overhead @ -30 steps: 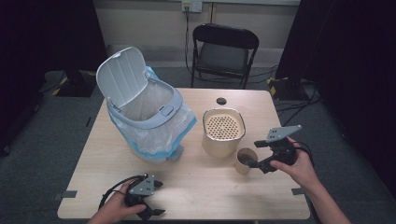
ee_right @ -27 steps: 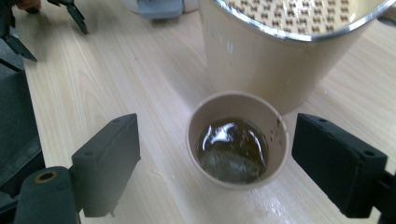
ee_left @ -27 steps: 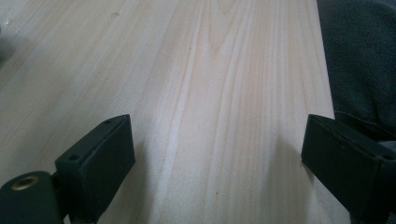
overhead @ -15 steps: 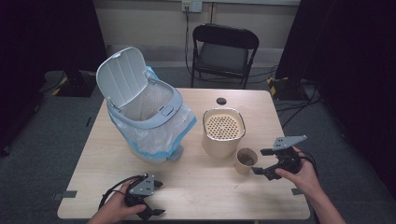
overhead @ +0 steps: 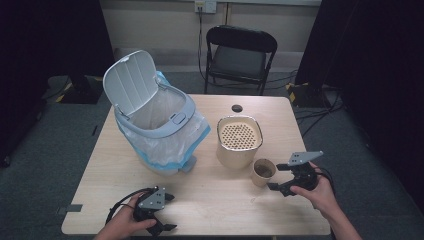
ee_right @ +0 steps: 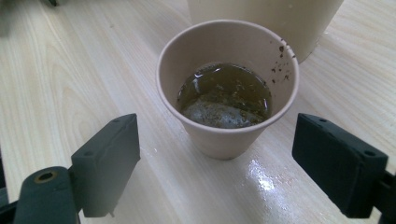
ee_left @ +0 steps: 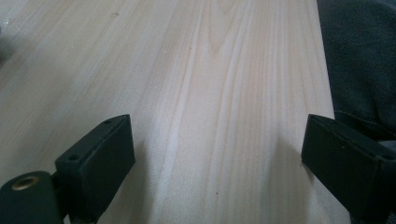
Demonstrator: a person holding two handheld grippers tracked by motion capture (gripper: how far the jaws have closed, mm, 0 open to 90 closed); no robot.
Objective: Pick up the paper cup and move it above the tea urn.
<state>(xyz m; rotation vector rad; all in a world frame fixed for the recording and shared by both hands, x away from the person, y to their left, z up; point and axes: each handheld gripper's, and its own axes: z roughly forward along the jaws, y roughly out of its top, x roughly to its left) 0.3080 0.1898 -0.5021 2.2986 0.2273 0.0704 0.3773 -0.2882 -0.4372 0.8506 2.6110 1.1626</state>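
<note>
A paper cup (overhead: 263,171) stands upright on the table in front of the beige container. In the right gripper view the cup (ee_right: 227,88) holds brown liquid with a soaked tea bag and specks on its inner wall. My right gripper (overhead: 276,177) sits low just to the cup's right, pointing at it. Its jaws are open in the right gripper view (ee_right: 215,135), with the cup just ahead of the gap and untouched. My left gripper (overhead: 169,212) rests near the table's front edge, open (ee_left: 215,140) over bare wood.
A beige container (overhead: 239,141) with a perforated top stands right behind the cup. A tilted white bin (overhead: 160,120), lid up and lined with a plastic bag, fills the table's left half. A small black disc (overhead: 237,108) lies at the far edge. A folding chair (overhead: 240,50) stands beyond.
My right gripper has sunk toward the table and drawn back a little to the near right of the cup. The left gripper and the cup have stayed put.
</note>
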